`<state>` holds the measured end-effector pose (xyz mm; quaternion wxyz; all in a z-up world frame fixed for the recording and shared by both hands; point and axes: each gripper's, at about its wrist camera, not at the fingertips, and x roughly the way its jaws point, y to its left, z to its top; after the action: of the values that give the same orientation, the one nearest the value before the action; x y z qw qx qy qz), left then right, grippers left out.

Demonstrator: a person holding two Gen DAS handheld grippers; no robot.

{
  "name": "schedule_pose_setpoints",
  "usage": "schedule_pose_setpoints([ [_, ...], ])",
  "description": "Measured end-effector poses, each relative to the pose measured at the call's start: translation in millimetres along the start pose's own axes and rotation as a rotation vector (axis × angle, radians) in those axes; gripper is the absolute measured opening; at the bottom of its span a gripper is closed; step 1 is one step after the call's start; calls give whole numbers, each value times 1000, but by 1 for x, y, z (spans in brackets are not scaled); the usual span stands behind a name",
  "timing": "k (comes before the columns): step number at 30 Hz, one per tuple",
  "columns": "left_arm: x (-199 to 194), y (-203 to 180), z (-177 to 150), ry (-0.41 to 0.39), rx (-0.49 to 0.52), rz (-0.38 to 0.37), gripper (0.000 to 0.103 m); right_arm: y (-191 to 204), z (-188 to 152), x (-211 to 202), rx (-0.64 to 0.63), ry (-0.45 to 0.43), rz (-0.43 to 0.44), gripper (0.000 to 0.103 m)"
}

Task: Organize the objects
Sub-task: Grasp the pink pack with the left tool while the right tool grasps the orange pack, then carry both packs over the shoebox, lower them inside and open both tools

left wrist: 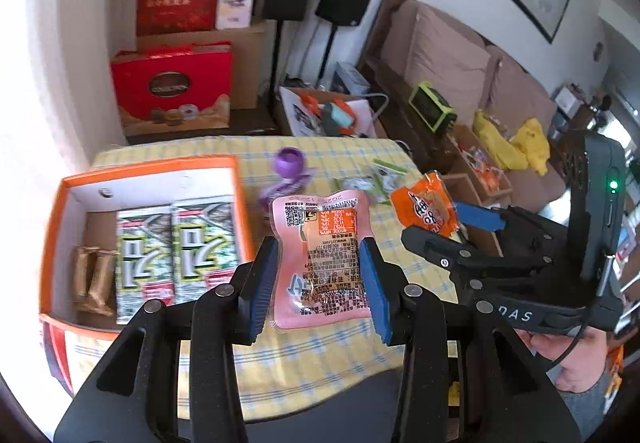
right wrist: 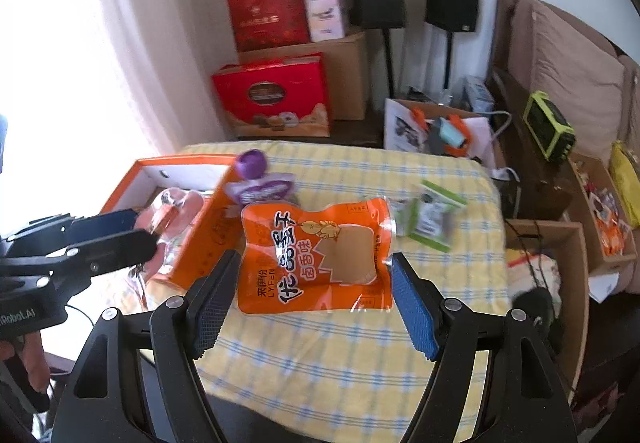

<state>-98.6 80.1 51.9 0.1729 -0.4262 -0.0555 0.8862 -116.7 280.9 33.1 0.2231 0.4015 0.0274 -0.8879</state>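
Pink snack pack (left wrist: pixel 320 259) clamped in left gripper (left wrist: pixel 320 283), lifted just right of orange box (left wrist: pixel 52 227). Right gripper (right wrist: pixel 312 283) pinches orange pack (right wrist: pixel 316 255), farther right of box. Carry pink over the box wall, lower flat beside green-white packs (left wrist: pixel 176 255), then release.

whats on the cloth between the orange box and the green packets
A purple pouch, right beside the box, the green packets further off; the left wrist view shows it.
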Motion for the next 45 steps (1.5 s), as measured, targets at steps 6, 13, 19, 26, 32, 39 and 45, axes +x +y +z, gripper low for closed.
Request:
schedule_pose_setpoints([
  [6,-10,40,-3,-7,-41,49,39,41,8,17,-56,17,44,76],
  [13,-7,92,-12,-1,-114,124,39,87,15,47,-119,54,85,76],
  [19,-1,126,-19,13,-164,161,39,116,17,74,-153,84,116,76],
  [26,7,149,-23,29,-203,181,39,141,14,103,-199,112,129,76],
  [32,12,159,-26,38,-217,199,39,151,12,121,-217,119,133,81],
  [39,10,168,-27,33,-254,162,39,146,14,110,-194,103,154,83],
  [45,10,170,-25,35,-285,118,39,146,17,93,-170,95,228,80],
])
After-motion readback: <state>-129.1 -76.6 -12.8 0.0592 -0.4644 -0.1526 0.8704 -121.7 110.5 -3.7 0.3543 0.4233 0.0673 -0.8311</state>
